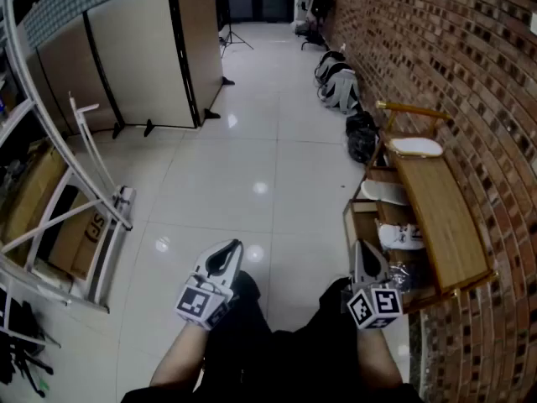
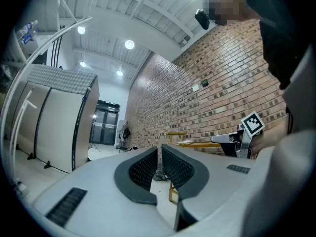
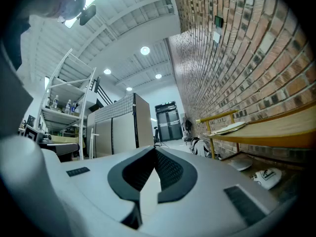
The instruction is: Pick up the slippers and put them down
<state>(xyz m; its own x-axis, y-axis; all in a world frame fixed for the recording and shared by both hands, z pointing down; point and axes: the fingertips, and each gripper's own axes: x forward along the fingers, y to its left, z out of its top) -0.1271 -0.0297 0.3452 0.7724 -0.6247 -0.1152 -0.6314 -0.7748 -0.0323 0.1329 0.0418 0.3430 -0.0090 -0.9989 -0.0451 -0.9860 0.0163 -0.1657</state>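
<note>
Ribbed black right claw closed; rounded white slippers, perhaps fabric.

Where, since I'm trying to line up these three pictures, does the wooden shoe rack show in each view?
Head view: the wooden shoe rack is at the right, standing along the brick wall.
Left gripper view: small, just right of centre, where only its yellow rails show.
Right gripper view: at the right edge, with its top board running toward the camera.
Shared landmark: the brick wall behind it appears in all three views.
</note>
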